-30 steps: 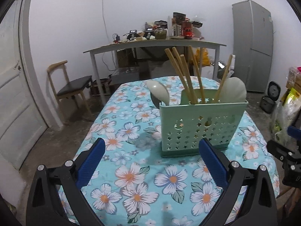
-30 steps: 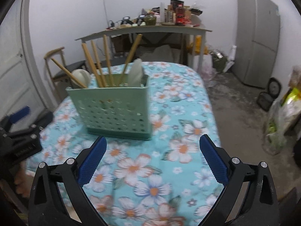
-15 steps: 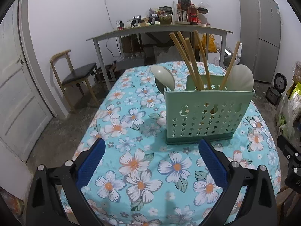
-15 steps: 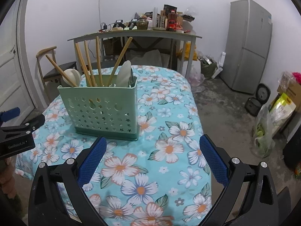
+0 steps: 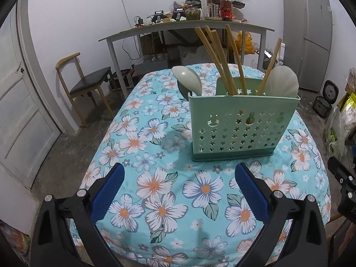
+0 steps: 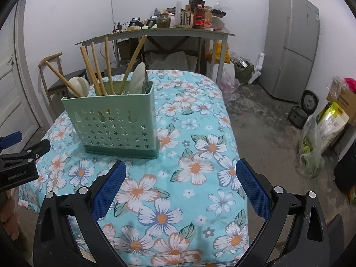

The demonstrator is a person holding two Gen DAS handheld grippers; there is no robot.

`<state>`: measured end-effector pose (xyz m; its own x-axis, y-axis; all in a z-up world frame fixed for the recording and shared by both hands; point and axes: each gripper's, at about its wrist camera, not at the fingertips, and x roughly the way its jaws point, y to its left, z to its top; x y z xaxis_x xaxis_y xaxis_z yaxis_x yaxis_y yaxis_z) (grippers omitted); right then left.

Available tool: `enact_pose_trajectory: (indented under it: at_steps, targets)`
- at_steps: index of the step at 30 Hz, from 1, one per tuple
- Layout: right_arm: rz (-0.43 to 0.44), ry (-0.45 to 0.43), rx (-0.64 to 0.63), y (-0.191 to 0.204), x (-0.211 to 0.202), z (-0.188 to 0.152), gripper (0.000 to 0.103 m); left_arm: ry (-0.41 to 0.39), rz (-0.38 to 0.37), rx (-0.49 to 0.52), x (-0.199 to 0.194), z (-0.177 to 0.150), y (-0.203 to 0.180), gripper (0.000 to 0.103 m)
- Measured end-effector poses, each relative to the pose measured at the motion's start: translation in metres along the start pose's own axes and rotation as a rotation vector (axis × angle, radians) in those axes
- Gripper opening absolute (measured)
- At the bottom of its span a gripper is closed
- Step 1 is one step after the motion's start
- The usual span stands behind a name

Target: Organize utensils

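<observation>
A green holder (image 5: 242,126) with star holes stood on the table (image 5: 155,187), which had a blue cloth with flowers on it. Wooden chopsticks (image 5: 219,59) and pale spoons (image 5: 188,80) stuck up out of the holder. The left gripper (image 5: 179,191) hung over the near part of the table, a little way back from the holder. Its blue fingers (image 5: 106,191) were wide apart and held nothing. The right gripper (image 6: 181,189) was just the same, wide apart and empty. In its view the holder (image 6: 115,124) was up ahead on the left.
</observation>
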<state>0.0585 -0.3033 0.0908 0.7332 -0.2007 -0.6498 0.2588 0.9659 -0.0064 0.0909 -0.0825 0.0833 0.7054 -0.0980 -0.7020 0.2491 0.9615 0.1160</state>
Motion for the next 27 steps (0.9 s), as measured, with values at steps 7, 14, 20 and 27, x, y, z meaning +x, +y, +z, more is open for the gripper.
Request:
enact_pose_trajectory:
  at_steps: [7,14,20,27]
  targets:
    - [-0.013,-0.001,0.019,-0.009,0.0,0.0,0.095,0.001,0.024,-0.004,0.001,0.001,0.0,0.097]
    - [-0.029,0.001,0.034,-0.019,0.004,0.0,0.095,0.02,0.05,-0.012,0.005,0.0,0.002,0.097]
    - [-0.057,-0.003,0.071,-0.035,0.004,-0.001,0.095,0.022,0.061,-0.031,0.005,0.001,0.005,0.097]
    - [-0.062,-0.003,0.08,-0.039,0.004,-0.001,0.095,0.032,0.074,-0.04,0.007,0.001,0.006,0.097]
